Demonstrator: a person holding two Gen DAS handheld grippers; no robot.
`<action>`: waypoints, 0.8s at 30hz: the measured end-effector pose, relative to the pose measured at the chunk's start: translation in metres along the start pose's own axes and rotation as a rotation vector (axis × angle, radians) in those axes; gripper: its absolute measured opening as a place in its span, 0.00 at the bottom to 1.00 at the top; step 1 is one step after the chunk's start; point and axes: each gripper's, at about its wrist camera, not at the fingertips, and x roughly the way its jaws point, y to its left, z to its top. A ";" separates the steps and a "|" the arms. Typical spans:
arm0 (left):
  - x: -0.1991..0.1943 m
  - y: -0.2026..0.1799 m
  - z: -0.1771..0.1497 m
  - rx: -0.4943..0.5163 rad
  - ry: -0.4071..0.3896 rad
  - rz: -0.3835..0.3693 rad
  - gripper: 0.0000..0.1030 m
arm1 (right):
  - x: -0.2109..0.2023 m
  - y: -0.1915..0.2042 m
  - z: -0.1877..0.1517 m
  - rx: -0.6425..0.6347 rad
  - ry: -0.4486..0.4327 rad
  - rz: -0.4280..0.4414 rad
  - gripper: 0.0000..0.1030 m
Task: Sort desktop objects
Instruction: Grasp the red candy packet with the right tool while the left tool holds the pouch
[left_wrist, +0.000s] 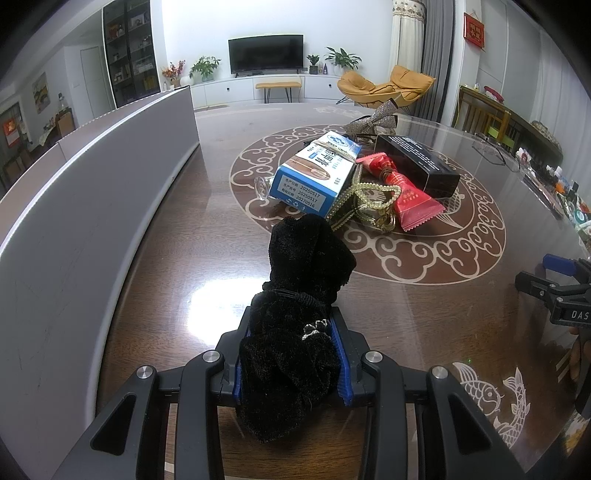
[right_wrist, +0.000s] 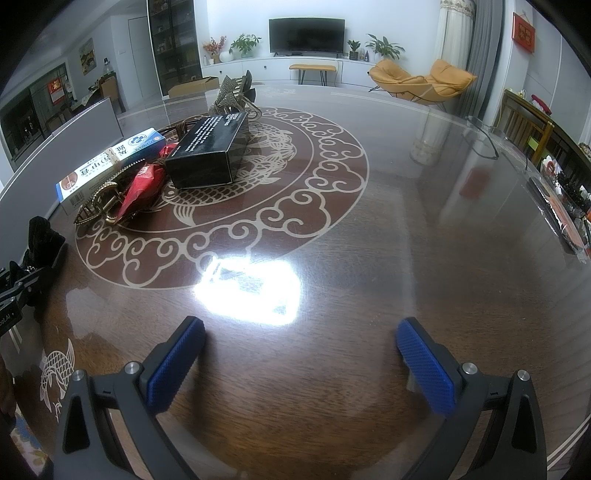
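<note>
My left gripper (left_wrist: 291, 354) is shut on a black velvet scrunchie (left_wrist: 295, 295), held just above the dark table; it also shows at the left edge of the right wrist view (right_wrist: 40, 240). Ahead lies a pile: a blue-white medicine box (left_wrist: 317, 173), a black box (left_wrist: 417, 162), a red snack packet (left_wrist: 402, 192), a gold bead hair clip (left_wrist: 369, 206) and a glittery bow (left_wrist: 373, 118). My right gripper (right_wrist: 301, 350) is open and empty over bare table, right of the pile (right_wrist: 207, 151).
A long grey-white bin wall (left_wrist: 92, 177) runs along the left of the table. Eyeglasses (left_wrist: 491, 147) lie at the far right, with clutter along the right table edge (right_wrist: 569, 206). My right gripper shows at the right edge of the left wrist view (left_wrist: 561, 291).
</note>
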 end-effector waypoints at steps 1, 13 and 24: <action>0.000 0.000 0.000 0.001 -0.001 0.001 0.36 | 0.000 0.000 0.000 0.000 0.000 0.000 1.00; -0.001 0.000 0.000 -0.001 -0.004 -0.001 0.36 | 0.044 0.062 0.079 0.222 0.155 0.451 0.69; -0.001 -0.001 0.000 -0.001 -0.005 -0.001 0.36 | 0.083 0.099 0.130 0.073 0.157 0.248 0.40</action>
